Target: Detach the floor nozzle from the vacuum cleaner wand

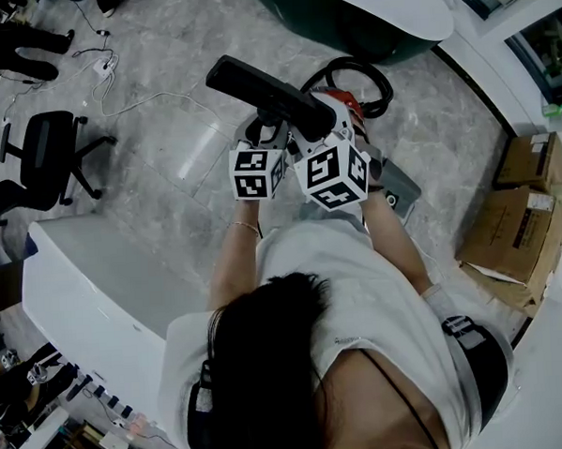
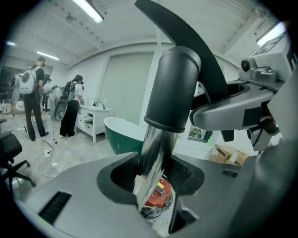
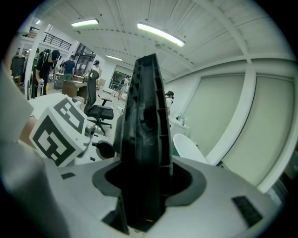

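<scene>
Nearest in the head view is the operator's white shirt (image 1: pixel 360 299). Both forearms reach forward, hands close together above the floor.

The left tool (image 2: pixel 152 180) is clenched on the shiny metal wand (image 2: pixel 151 158), with dark pads against both sides of the tube. Just above the grip a black round collar (image 2: pixel 173 88) sleeves the tube's end.

The right tool (image 3: pixel 144 182) is clenched on the black plastic floor nozzle (image 3: pixel 145 139), which stands edge-on and upright between the pads. The two tools sit side by side, their marker cubes nearly touching.

Nozzle position: held in the air just beyond the tools, its long bar tilted over the grey stone-pattern floor (image 1: pixel 151 66). The collar sits on the wand, not pulled off.

Below the tools a red canister vacuum body (image 2: pixel 158 194) rests on the floor, with a black looped hose (image 1: pixel 383 90) just behind it.

Further out:
- a black office chair (image 1: pixel 47 151) towards the floor's left edge
- brown cardboard boxes (image 1: pixel 525 211) at its right edge
- a dark green bathtub (image 2: pixel 123 142) at the far edge

People stand well beyond, by a white cabinet (image 2: pixel 91 118).
</scene>
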The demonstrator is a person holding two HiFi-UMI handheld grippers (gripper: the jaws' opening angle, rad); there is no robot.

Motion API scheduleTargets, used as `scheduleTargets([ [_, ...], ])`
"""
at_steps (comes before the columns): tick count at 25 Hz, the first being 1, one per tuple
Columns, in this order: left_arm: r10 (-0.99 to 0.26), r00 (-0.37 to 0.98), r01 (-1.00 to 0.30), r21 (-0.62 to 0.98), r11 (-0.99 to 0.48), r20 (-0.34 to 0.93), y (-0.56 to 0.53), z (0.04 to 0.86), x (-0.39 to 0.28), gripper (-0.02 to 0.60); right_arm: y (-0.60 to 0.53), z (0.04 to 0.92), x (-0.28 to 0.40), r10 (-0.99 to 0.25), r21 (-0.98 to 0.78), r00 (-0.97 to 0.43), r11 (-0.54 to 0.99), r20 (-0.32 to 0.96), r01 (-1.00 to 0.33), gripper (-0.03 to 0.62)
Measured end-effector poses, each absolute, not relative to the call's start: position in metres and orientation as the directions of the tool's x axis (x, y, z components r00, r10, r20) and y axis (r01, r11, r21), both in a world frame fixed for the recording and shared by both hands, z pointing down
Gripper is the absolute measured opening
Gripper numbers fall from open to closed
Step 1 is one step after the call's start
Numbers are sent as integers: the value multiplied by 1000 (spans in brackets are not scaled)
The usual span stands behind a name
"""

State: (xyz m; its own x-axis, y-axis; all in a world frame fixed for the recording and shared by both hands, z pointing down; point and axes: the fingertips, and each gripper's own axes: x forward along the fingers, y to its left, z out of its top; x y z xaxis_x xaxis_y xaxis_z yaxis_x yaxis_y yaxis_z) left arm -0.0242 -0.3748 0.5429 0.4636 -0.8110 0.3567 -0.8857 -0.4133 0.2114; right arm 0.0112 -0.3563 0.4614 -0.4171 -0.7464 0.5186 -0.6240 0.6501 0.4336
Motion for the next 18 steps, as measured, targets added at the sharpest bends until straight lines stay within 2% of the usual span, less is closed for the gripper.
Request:
scheduleTargets([
  [10, -810, 472, -881, 229, -415, 349, -375, 543, -22, 171, -356, 460, 14, -772, 450, -401, 620, 493, -643, 222],
  [18, -817, 466, -883, 241, -404, 339, -376, 542, -20, 172, -354, 448, 17, -822, 482, -397, 564, 409, -670, 219],
])
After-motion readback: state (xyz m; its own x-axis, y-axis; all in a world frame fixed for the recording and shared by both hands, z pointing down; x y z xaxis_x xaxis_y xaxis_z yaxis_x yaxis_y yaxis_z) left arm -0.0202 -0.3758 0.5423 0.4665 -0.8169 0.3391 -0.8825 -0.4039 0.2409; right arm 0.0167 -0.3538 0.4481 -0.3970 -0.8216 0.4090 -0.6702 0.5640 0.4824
